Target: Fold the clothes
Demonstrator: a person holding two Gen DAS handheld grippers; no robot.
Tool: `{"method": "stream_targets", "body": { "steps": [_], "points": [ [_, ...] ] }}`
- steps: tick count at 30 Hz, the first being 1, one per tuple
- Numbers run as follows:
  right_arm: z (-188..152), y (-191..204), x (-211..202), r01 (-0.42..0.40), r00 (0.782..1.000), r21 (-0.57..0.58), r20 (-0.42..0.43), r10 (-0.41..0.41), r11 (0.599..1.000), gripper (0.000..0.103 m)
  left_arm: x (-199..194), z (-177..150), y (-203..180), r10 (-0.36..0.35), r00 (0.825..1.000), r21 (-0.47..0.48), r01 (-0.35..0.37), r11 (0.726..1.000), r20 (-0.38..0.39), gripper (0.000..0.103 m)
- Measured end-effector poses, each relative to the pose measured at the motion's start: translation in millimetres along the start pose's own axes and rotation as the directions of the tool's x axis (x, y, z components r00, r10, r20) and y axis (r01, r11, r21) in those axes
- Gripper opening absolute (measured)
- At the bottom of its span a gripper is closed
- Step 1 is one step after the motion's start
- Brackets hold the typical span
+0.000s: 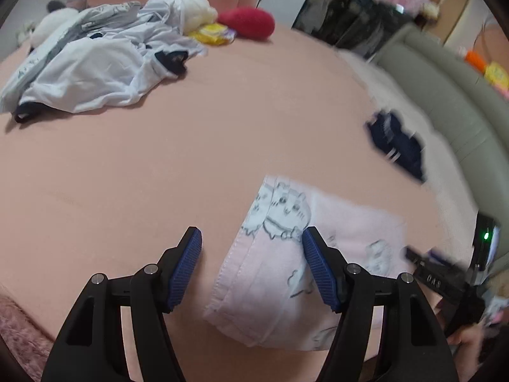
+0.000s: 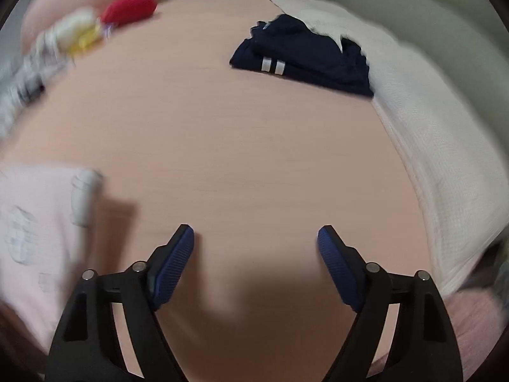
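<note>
Left wrist view is showing the pink bed (image 1: 159,159) I'm working over, the folded pink cat-print garment (image 1: 270,270) lying flat near its front edge under my left tool (image 1: 251,267), whose jaws are standing apart and holding nothing. I'm judging it light, soft and limp, best pinched at the stitched hem. My right tool (image 2: 256,264) is also hanging open over bare sheet. The white clothes pile (image 1: 89,63) and navy garment (image 2: 305,57) are lying well apart, blocking nothing.
</note>
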State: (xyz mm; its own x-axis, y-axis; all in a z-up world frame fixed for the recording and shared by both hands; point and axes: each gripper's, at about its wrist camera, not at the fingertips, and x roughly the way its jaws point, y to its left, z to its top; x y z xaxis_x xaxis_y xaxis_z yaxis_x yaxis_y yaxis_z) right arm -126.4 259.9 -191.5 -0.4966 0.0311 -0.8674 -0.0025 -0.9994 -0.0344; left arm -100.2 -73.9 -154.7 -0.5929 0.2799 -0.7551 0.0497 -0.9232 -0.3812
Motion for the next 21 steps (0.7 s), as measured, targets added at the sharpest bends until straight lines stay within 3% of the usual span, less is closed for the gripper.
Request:
{"method": "stream_targets", "body": {
  "steps": [2, 5, 6, 8, 10, 14, 16, 18, 19, 21],
  "points": [
    [-1.4, -3.2, -11.3, -0.224, 0.975, 0.063, 0.015, 0.223, 0.973, 0.084, -1.0, -0.8, -9.3, -0.025, 1.000, 0.034, 0.025, 0.999, -0.002, 0.066],
    [-6.4, 27.1, -19.2, -0.363, 0.932, -0.026, 0.000, 0.363, 0.932, 0.086, 8.5, -5.8, -13.6, 0.042, 0.998, 0.072, -0.038, 0.997, -0.047, 0.066],
    [-9.6, 38.3, -16.1, -0.365, 0.931, -0.068, -0.023, 0.364, 0.928, 0.086, 13.4, -5.9, -2.5, 0.037, 0.996, 0.017, -0.035, 0.999, -0.076, 0.067],
    [-19.2, 53.1, -5.3, -0.308, 0.951, -0.113, -0.077, 0.301, 0.945, 0.086, 19.5, -5.1, 18.7, -0.058, 0.991, -0.118, 0.044, 0.992, -0.120, 0.068],
    [-28.4, 54.7, 6.6, -0.337, 0.937, -0.103, -0.131, 0.323, 0.936, 0.086, 28.0, -6.0, 30.1, -0.181, 0.969, -0.209, 0.144, 0.967, -0.168, 0.068],
    [-34.1, 52.5, 13.3, -0.463, 0.875, -0.026, -0.172, 0.452, 0.886, 0.090, 41.5, -12.9, 18.4, -0.211, 0.958, -0.184, 0.175, 0.967, -0.196, 0.071],
    [-36.0, 58.8, 17.0, -0.484, 0.866, -0.030, -0.162, 0.474, 0.874, 0.091, 46.7, -12.5, 13.3, -0.232, 0.954, -0.180, 0.199, 0.963, -0.189, 0.071],
    [-36.8, 65.5, 18.6, -0.486, 0.868, -0.048, -0.147, 0.475, 0.872, 0.091, 47.3, -17.7, 9.2, -0.255, 0.950, -0.194, 0.220, 0.956, -0.179, 0.061],
    [-36.6, 69.2, 18.3, -0.477, 0.874, -0.065, -0.137, 0.465, 0.877, 0.088, 48.7, -17.9, 10.9, -0.263, 0.948, -0.209, 0.225, 0.952, -0.176, 0.059],
    [-33.0, 70.8, 14.2, -0.492, 0.865, -0.077, -0.150, 0.478, 0.867, 0.063, 48.3, -17.2, 16.6, -0.276, 0.946, -0.236, 0.233, 0.943, -0.171, 0.050]
  ]
}}
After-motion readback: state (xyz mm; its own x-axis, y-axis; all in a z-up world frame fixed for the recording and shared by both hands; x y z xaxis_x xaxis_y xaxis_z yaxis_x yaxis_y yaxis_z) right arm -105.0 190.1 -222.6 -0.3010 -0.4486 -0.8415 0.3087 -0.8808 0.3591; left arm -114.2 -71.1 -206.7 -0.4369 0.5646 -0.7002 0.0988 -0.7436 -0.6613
